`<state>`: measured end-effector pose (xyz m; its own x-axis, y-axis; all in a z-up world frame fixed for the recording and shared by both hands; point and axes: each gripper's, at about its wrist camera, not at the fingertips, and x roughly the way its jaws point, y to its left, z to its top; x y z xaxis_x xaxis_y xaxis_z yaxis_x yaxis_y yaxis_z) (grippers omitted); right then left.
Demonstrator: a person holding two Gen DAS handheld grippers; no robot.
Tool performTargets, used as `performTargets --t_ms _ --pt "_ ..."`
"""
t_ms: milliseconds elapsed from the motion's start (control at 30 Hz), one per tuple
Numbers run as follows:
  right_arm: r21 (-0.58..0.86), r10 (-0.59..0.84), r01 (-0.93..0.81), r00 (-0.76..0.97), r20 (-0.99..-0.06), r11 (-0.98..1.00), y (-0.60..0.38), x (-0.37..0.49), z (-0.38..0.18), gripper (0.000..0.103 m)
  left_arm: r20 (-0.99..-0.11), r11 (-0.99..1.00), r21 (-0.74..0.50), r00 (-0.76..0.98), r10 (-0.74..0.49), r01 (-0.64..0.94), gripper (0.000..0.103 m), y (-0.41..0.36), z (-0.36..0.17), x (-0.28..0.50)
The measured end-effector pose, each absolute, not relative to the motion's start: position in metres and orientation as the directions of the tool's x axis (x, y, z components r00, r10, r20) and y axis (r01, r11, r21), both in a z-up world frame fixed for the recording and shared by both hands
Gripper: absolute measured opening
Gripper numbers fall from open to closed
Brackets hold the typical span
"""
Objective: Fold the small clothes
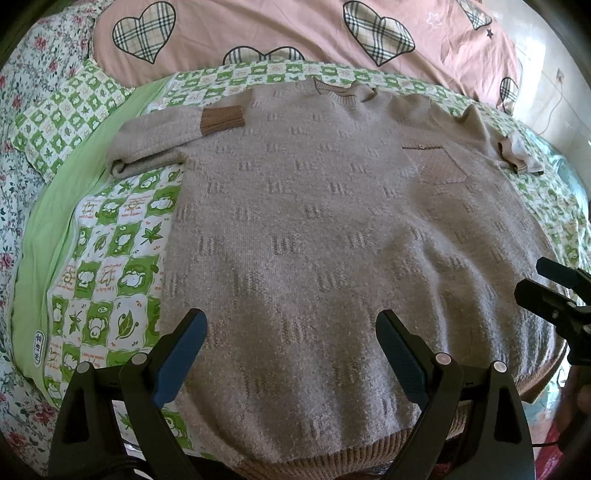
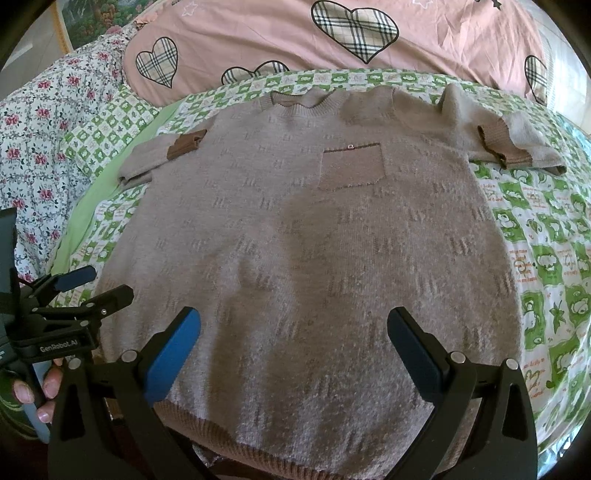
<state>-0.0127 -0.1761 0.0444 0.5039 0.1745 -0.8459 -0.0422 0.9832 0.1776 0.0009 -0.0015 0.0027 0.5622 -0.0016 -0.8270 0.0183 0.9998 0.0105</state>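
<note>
The left gripper (image 1: 291, 354), at the bottom centre of its own view, hangs with its blue-padded fingers spread wide and nothing between them, poised over the lower body of the sweater (image 1: 325, 229). The right gripper (image 2: 295, 350) sits the same way at the bottom of its view, fingers apart and empty, above the hem (image 2: 295, 454) region. Each tool also shows at the edge of the other's frame, the left one at lower left with the person's hand (image 2: 33, 391) around its handle. The sweater is a beige knit with a brown ribbed hem, lying face up and flat across the middle of both frames, collar (image 2: 306, 101) toward the top, chest pocket (image 2: 351, 166) at upper centre of the right view. Its sleeves are already turned in: one brown cuff (image 1: 221, 120) rests on the upper left shoulder, the other sleeve (image 2: 509, 144) bunches at upper right. It looks soft, thick and limp, likely to sag and drag rather than hold a crease, and not slippery; the ribbed hem corners or the shoulder seams seem the firmest places to pinch. It rests on a green checked quilt (image 2: 546, 258), with a pink heart-print duvet (image 1: 295, 29) along the top. No containers appear in either view.
</note>
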Motion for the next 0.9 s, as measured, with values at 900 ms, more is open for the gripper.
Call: performTargets --t_ms 900 --pt "0.179 0.177 -0.041 0.486 -0.856 0.983 -0.1799 -0.0101 0.0371 0.101 -0.827 1.000 0.022 0.562 0.006 0.022 0.093 -0.0010 0.0019 0.0012"
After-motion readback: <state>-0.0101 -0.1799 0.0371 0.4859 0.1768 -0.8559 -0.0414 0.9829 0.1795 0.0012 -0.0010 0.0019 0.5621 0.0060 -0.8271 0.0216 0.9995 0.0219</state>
